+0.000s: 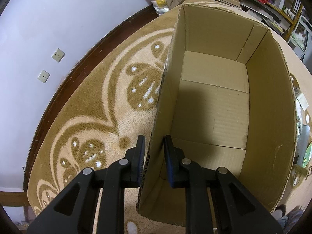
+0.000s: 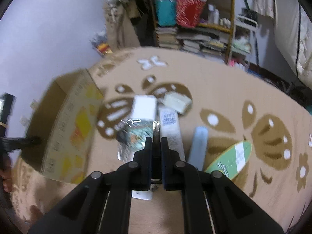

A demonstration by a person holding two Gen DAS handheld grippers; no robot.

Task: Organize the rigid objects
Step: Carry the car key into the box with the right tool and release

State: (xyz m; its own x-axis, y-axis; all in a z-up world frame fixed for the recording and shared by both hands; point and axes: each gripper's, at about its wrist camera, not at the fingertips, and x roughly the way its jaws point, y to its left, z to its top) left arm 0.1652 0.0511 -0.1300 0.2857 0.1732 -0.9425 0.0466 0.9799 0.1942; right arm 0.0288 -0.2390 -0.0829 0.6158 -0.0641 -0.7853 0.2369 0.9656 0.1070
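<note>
Between the closed jaws of the right gripper sits the thin edge of a shiny packet, pinched and hanging above the blanket. The blur hides what the packet holds. It looks light and crinkly, probably slippery on its foil face, so the flat sealed edge is likely the safest hold. Just beyond lie a white box, a pale soap-like block, a long printed carton, a light blue bar and a green oval board, all stiff and easy to pinch across their narrow sides. At the left, the left gripper is clamped on the near wall of the empty cardboard box, steadying it on the blanket, where light cardboard may tip.
</note>
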